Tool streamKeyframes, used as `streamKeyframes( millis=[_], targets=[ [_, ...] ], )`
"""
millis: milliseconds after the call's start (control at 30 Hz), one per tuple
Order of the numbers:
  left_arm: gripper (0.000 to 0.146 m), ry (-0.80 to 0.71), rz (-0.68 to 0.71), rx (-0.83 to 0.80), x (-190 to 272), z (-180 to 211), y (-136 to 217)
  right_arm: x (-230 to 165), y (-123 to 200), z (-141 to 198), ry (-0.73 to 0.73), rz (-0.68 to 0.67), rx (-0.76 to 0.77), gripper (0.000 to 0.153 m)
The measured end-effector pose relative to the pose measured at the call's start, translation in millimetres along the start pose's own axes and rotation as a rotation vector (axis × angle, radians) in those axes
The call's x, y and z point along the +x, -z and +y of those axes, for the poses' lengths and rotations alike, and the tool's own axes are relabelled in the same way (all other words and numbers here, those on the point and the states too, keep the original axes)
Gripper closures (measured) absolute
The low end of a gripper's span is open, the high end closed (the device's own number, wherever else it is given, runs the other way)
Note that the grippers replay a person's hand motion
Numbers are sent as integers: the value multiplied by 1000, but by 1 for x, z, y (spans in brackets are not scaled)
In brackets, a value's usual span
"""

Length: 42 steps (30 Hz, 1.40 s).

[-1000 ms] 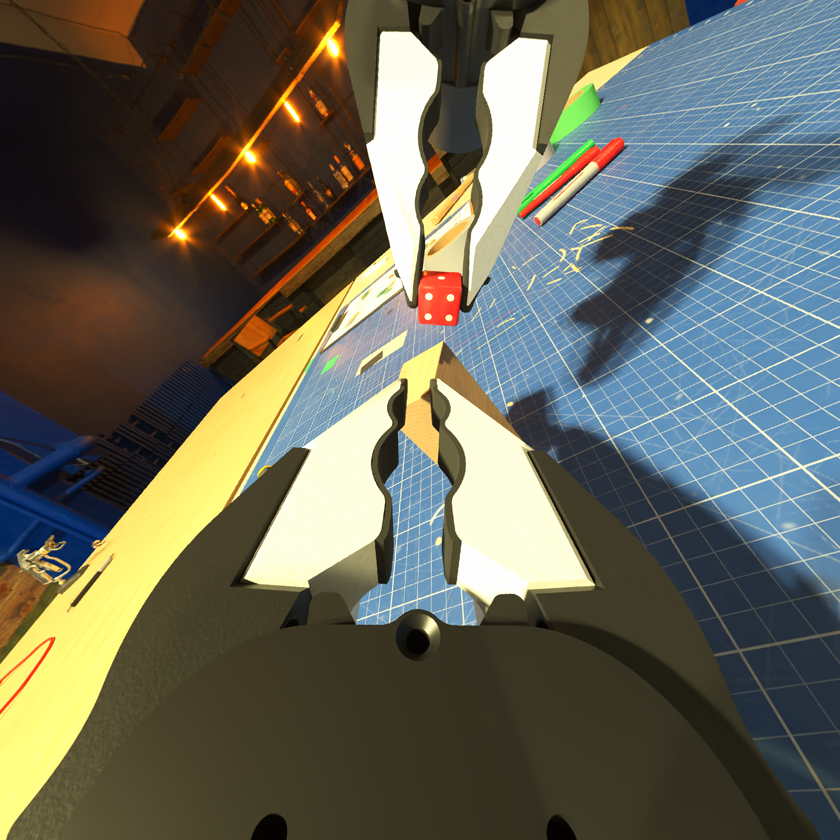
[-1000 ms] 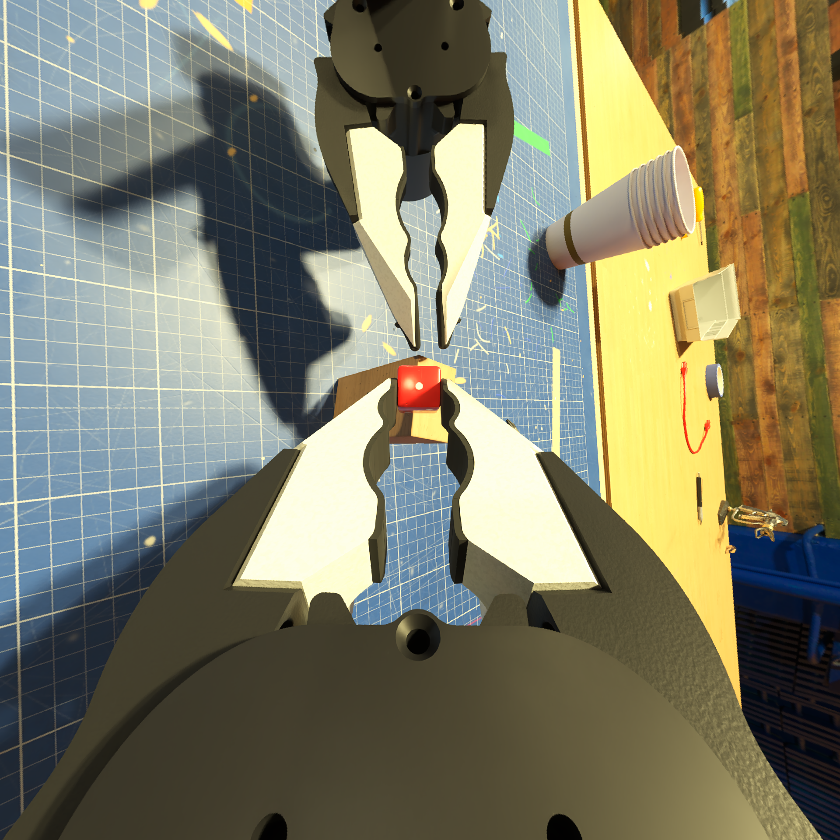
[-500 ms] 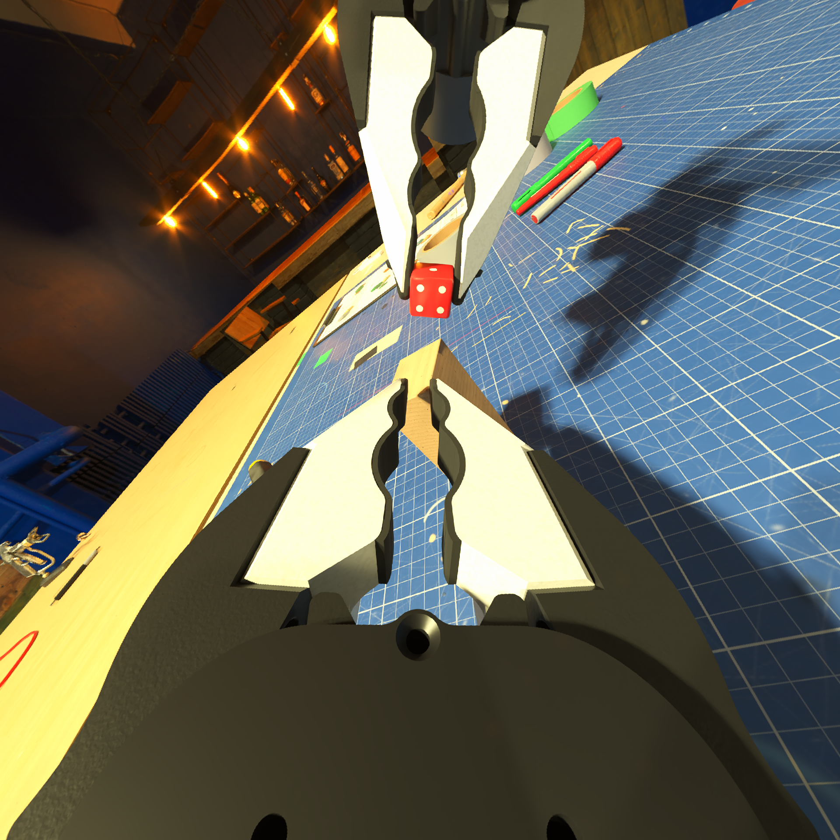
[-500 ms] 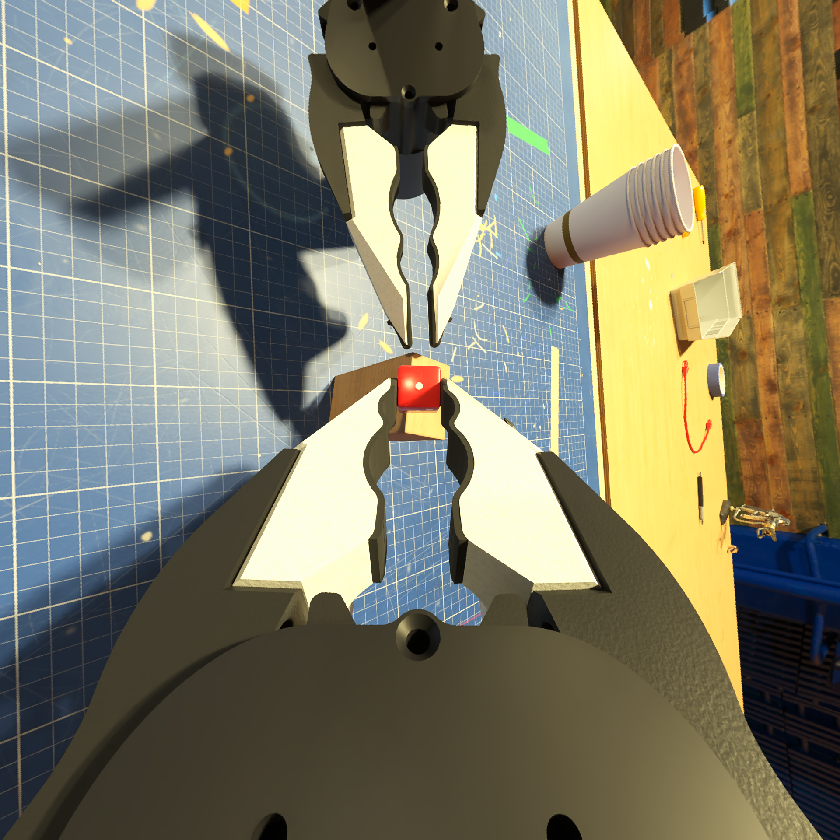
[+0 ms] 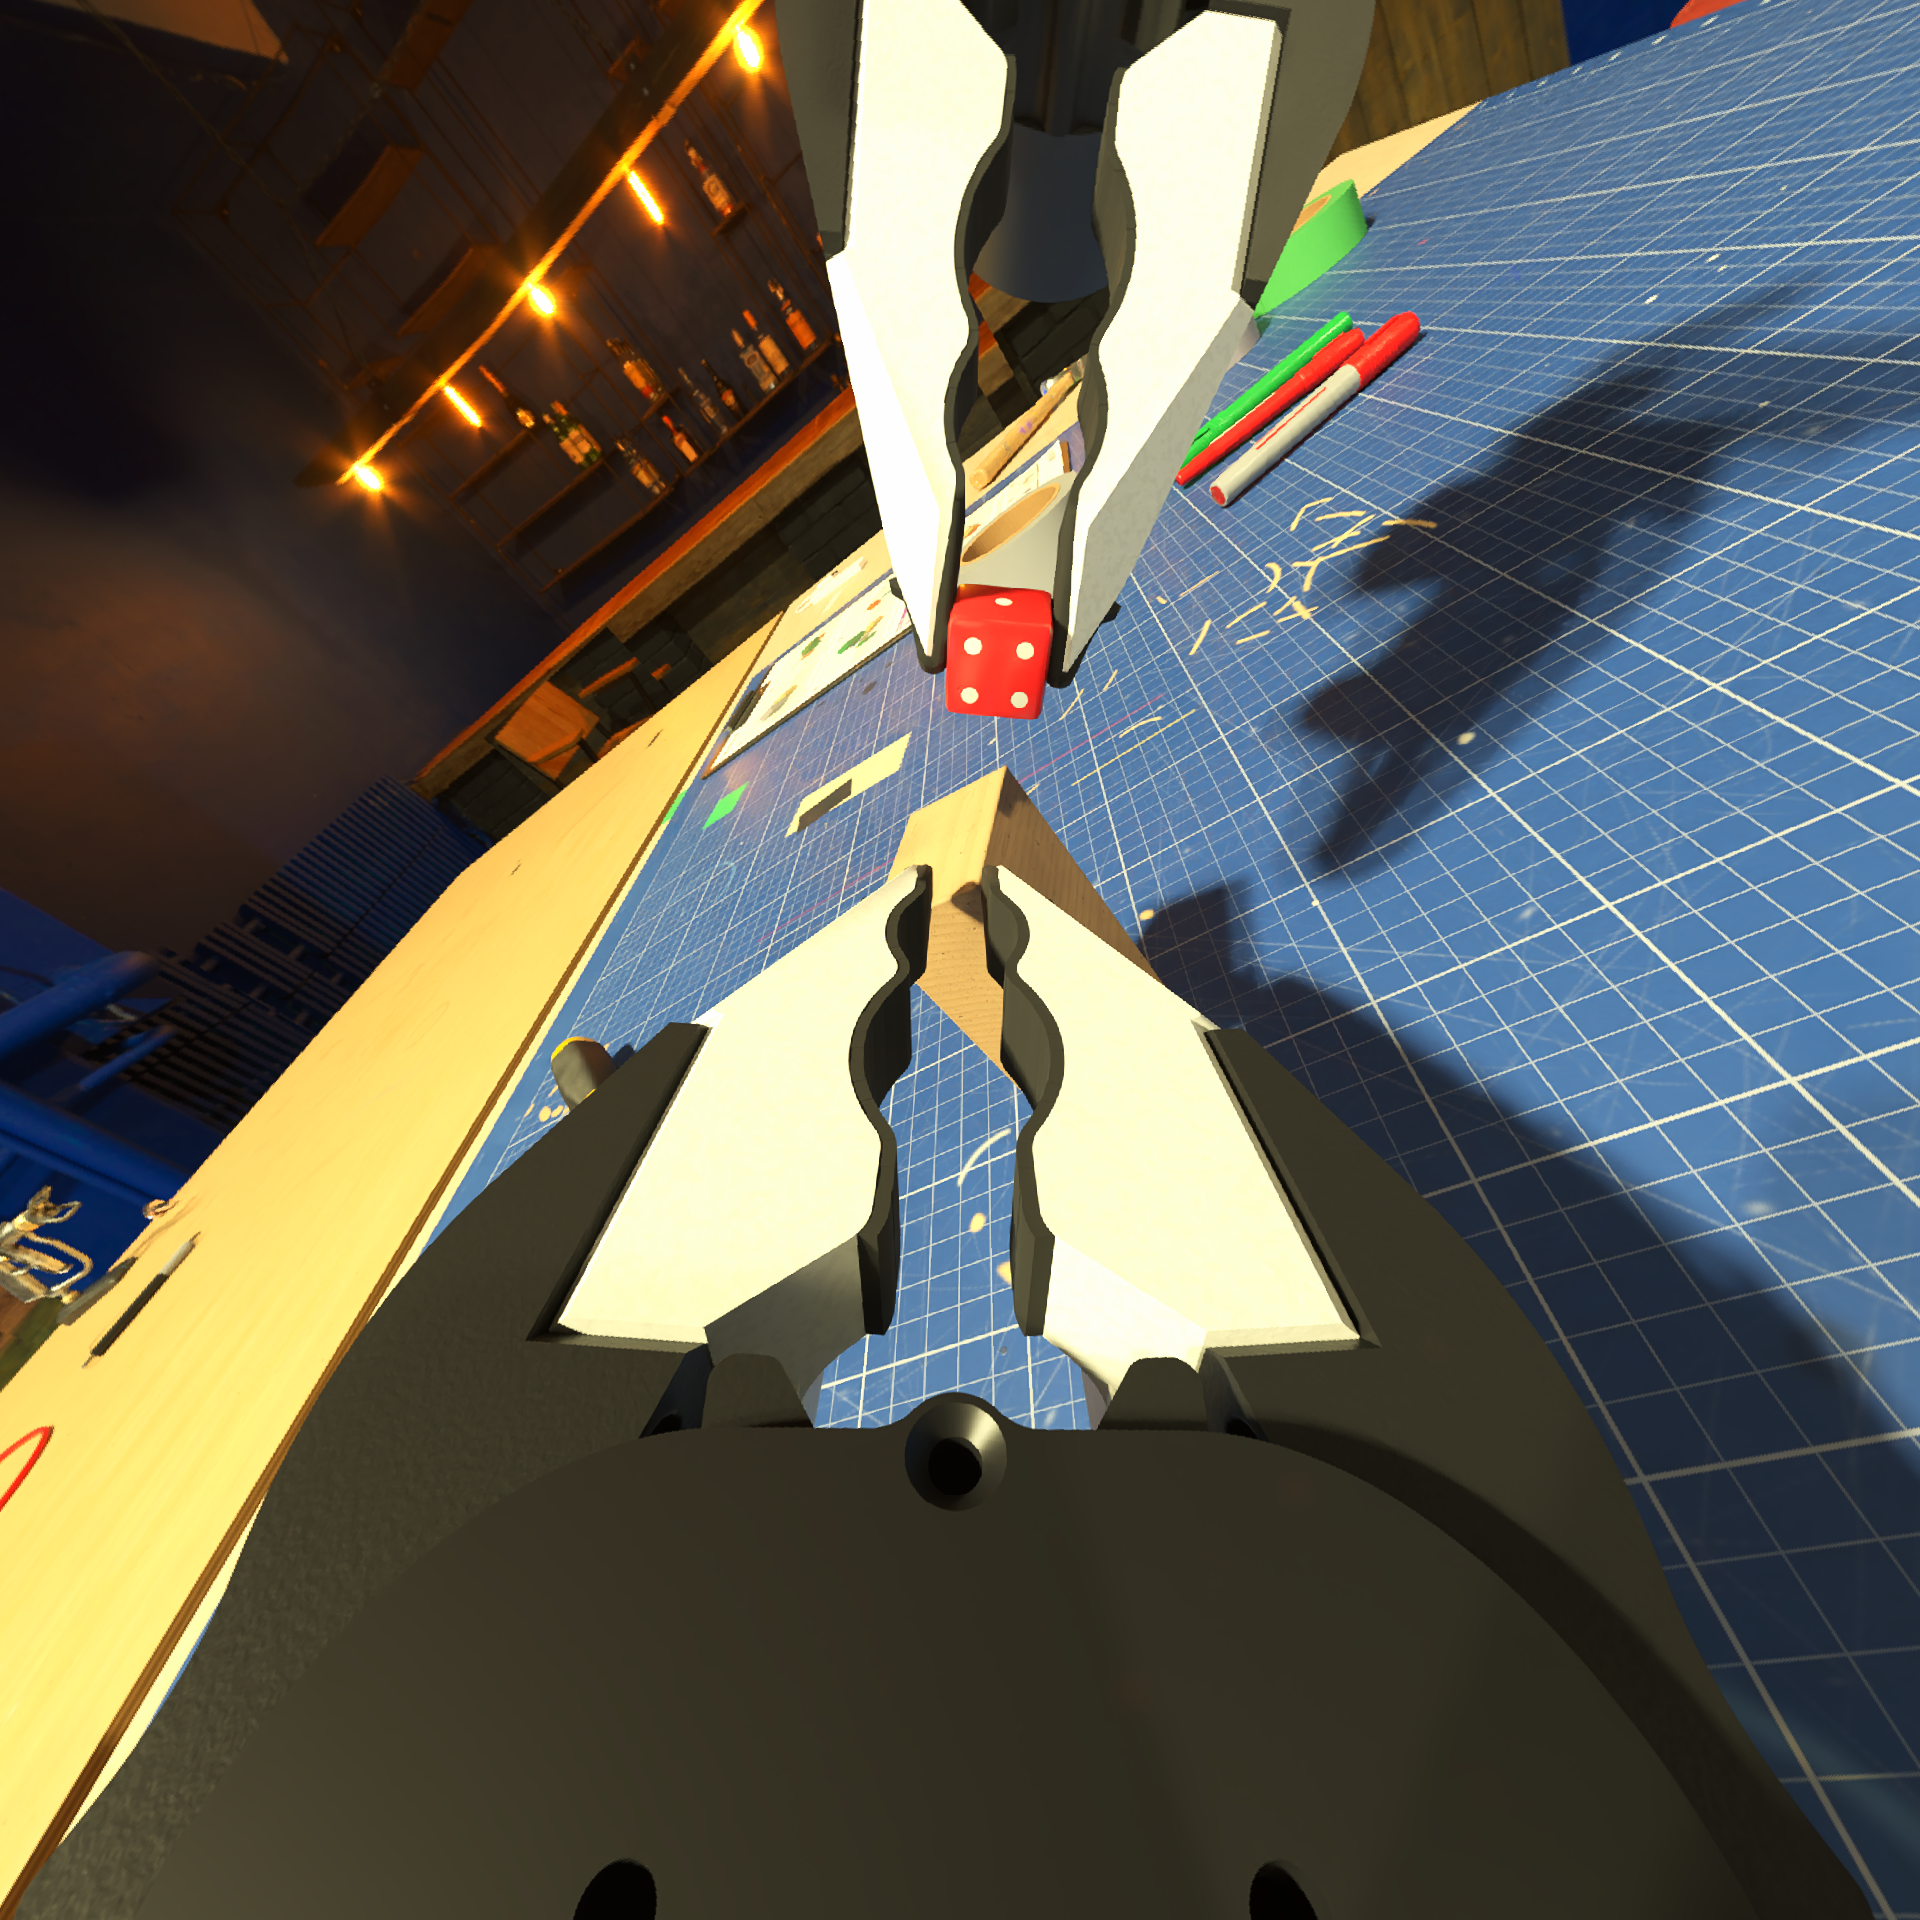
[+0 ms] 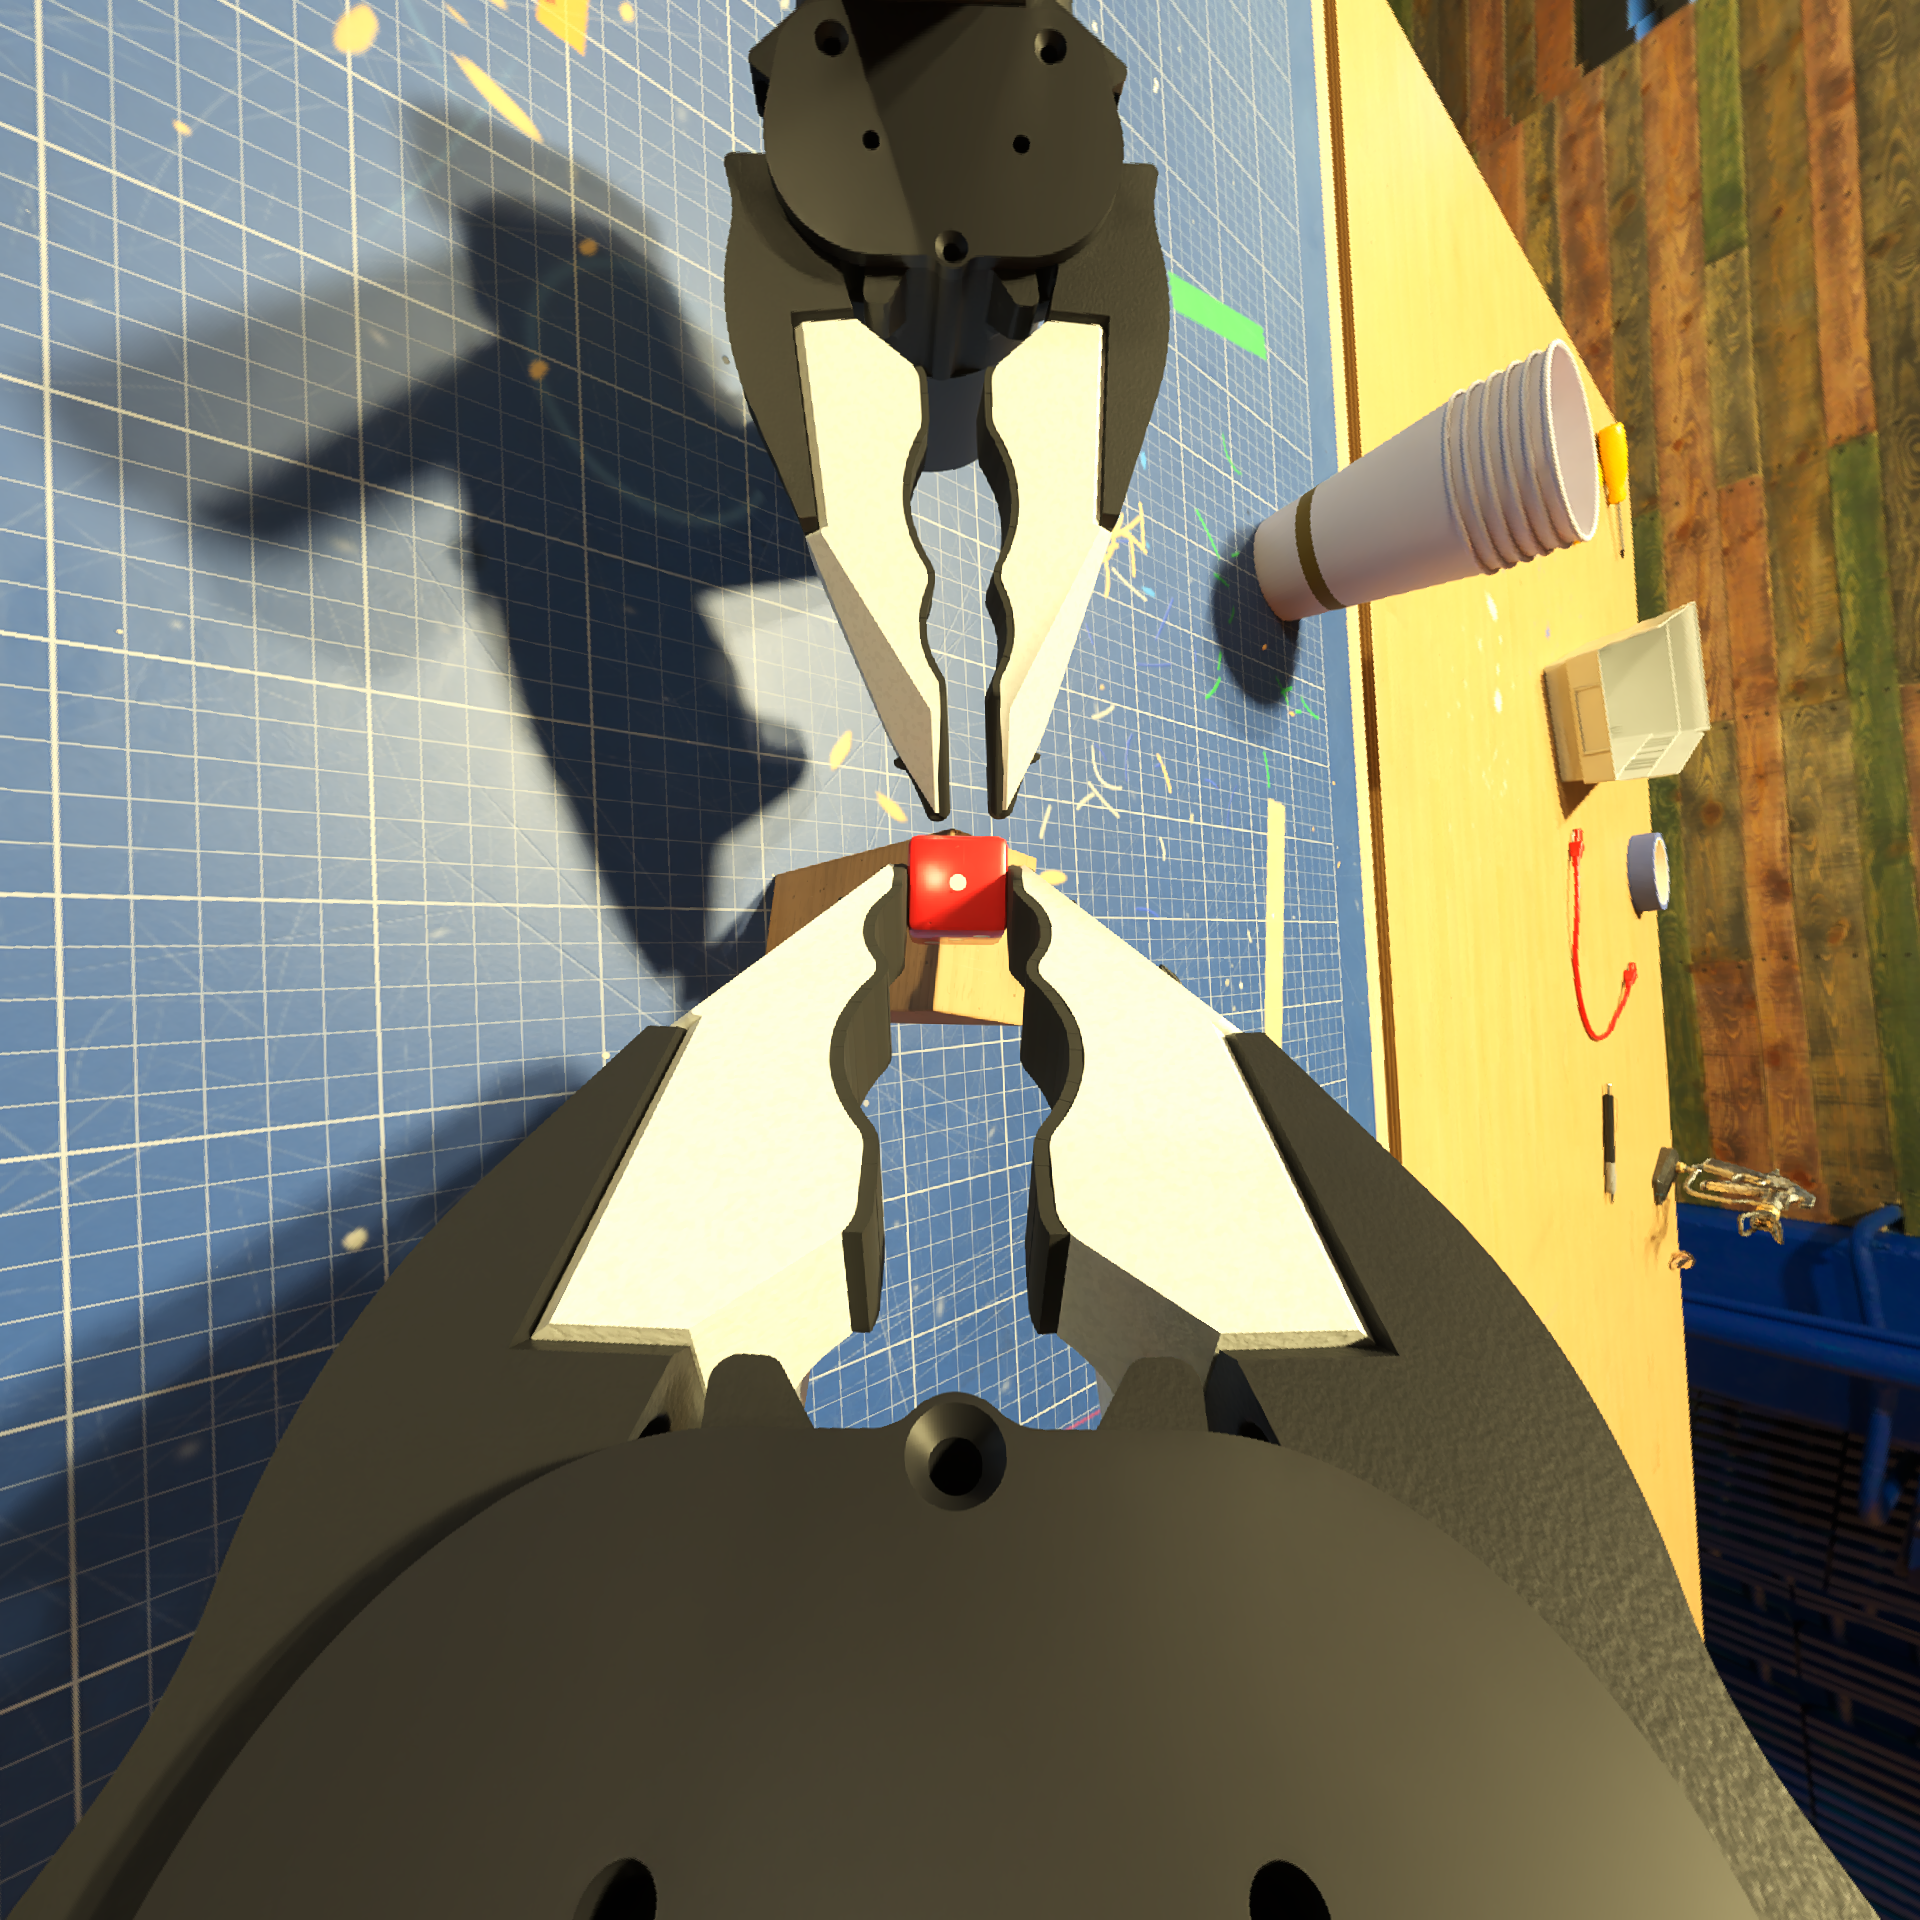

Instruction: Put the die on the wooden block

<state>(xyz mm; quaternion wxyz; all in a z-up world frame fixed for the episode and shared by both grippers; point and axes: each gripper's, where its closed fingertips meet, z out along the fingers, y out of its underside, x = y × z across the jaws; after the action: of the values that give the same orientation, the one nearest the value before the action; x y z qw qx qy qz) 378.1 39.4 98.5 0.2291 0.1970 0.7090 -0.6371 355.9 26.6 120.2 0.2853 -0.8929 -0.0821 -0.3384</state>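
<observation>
The red die (image 6: pixel 956 883) is held between the tips of my right gripper (image 6: pixel 958 885), just above the wooden block (image 6: pixel 971 987) on the blue cutting mat (image 6: pixel 312 831). In the left wrist view the die (image 5: pixel 995 655) hangs in the right gripper (image 5: pixel 997 670) a little above the block's top (image 5: pixel 951 836). My left gripper (image 5: pixel 956 883) has a narrow gap between its jaws, with its tips at the block's corner. It also shows in the right wrist view (image 6: pixel 968 810), pointing at the block from the far side. I cannot tell whether it touches the block.
A stack of paper cups (image 6: pixel 1455 488) lies at the mat's right edge. A small box (image 6: pixel 1626 696), a blue tape roll (image 6: pixel 1647 873) and a red cord (image 6: pixel 1584 956) sit on the wooden tabletop. Markers (image 5: pixel 1299 405) and a green tape roll (image 5: pixel 1314 223) lie beyond the block.
The right gripper with the die has shifted only slightly above the block. The left gripper's tips have edged a little closer to the block's corner.
</observation>
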Motion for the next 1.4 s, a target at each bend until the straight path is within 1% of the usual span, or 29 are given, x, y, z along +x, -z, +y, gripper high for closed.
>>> streamKeyframes(
  millis=[133, 233, 400, 700, 800, 900, 967, 1067, 1267, 1400],
  targets=[
    [137, 20, 4, -11, 0, 2, 0, 0, 0, 0, -2, 2, -5, 134],
    [137, 71, 19, -35, -1, 6, -1, 1, 3, 0, -13, -8, 13, 134],
    [137, 240, 43, -85, -6, 17, -1, 16, 7, 9, -98, -36, 64, 134],
    [137, 547, 135, -57, -12, 16, 3, 44, 9, 23, -307, -78, 103, 134],
    [137, 618, 146, -68, -13, 20, 3, 48, 5, 26, -359, -107, 95, 134],
    [137, 640, 159, -104, -10, 24, 1, 49, -1, 29, -403, -152, 80, 134],
    [137, 636, 165, -143, -7, 27, 0, 45, -5, 24, -426, -203, 83, 134],
    [137, 627, 160, -185, -4, 32, -2, 39, -9, 18, -426, -278, 92, 134],
    [137, 633, 154, -160, -6, 29, 0, 24, -22, 17, -407, -349, 56, 134],
    [137, 640, 156, -151, -7, 29, 1, 20, -27, 19, -414, -359, 50, 134]
  ],
)
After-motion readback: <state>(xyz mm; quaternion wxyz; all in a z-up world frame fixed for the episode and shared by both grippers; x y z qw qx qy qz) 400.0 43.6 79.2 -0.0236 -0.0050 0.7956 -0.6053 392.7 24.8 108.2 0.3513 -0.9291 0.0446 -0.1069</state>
